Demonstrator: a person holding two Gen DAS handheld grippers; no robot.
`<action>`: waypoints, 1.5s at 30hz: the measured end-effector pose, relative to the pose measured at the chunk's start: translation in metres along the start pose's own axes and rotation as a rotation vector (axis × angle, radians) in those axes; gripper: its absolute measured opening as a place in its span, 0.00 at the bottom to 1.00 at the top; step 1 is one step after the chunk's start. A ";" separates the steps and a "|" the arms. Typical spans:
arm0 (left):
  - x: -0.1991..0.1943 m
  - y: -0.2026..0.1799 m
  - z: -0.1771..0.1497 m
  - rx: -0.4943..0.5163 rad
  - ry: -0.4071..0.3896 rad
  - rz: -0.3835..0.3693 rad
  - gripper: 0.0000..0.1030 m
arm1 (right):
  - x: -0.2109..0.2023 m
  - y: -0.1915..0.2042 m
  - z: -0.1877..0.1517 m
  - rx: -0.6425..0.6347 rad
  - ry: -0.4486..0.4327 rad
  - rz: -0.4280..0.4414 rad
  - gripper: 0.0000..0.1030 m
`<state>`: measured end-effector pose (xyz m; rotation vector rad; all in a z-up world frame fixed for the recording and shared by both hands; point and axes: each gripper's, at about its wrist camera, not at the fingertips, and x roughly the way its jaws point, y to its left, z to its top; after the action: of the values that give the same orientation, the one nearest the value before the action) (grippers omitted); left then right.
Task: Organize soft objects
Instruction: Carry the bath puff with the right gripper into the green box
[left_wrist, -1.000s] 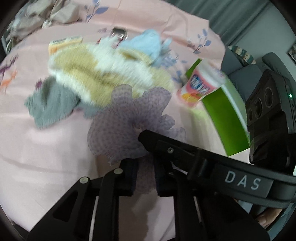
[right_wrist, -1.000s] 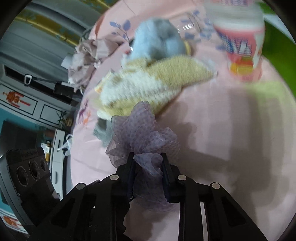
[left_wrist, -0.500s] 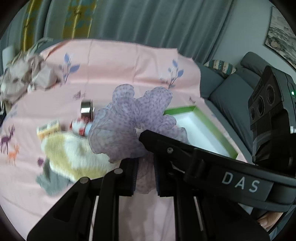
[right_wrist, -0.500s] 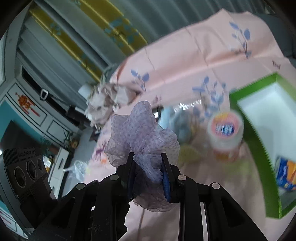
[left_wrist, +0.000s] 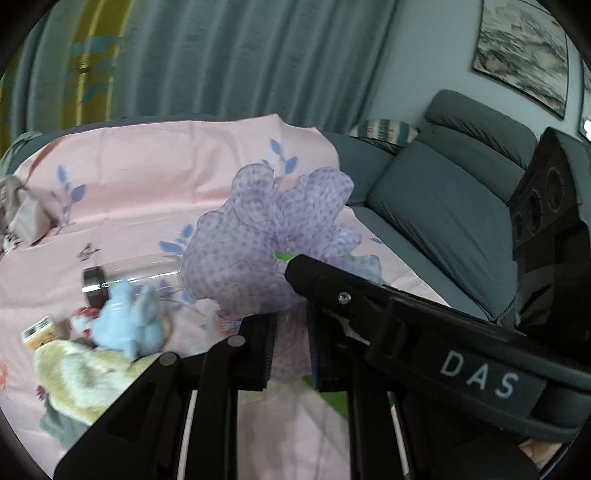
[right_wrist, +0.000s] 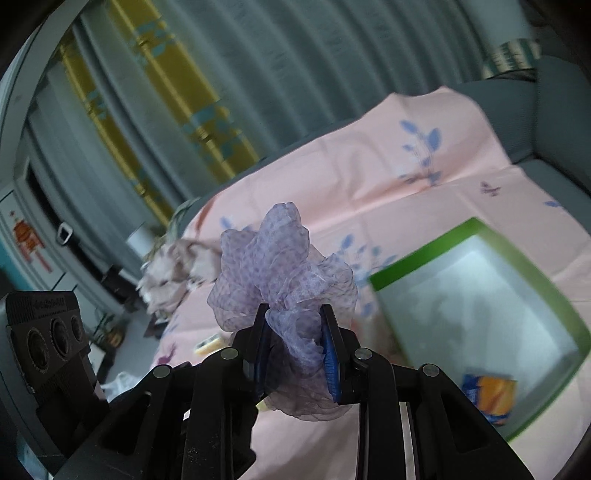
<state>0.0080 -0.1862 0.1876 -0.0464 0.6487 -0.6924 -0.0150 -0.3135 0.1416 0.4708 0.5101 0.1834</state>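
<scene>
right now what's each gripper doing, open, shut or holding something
Left gripper: shut on the purple scrunchie.
Right gripper: shut on the same purple scrunchie.

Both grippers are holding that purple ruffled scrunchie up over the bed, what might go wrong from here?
1. The left gripper and right gripper both clamp the sheer purple scrunchie; pulling apart could tear or overstretch it.
2. Only thin folds sit between the pads, so it may slip out short of the green-rimmed box.
3. Below lie a glass jar and a blue plush toy; a low sweep might knock them.
</scene>
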 end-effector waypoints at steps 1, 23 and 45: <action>0.004 -0.005 0.001 0.008 0.005 -0.005 0.11 | -0.002 -0.006 0.000 0.009 -0.008 -0.016 0.28; 0.089 -0.065 -0.008 0.063 0.207 -0.119 0.11 | -0.017 -0.115 -0.006 0.259 -0.010 -0.202 0.28; 0.133 -0.076 -0.023 0.077 0.321 -0.087 0.12 | -0.002 -0.164 -0.021 0.380 0.073 -0.331 0.28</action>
<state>0.0282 -0.3220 0.1166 0.1103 0.9307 -0.8162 -0.0192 -0.4498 0.0483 0.7424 0.6907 -0.2197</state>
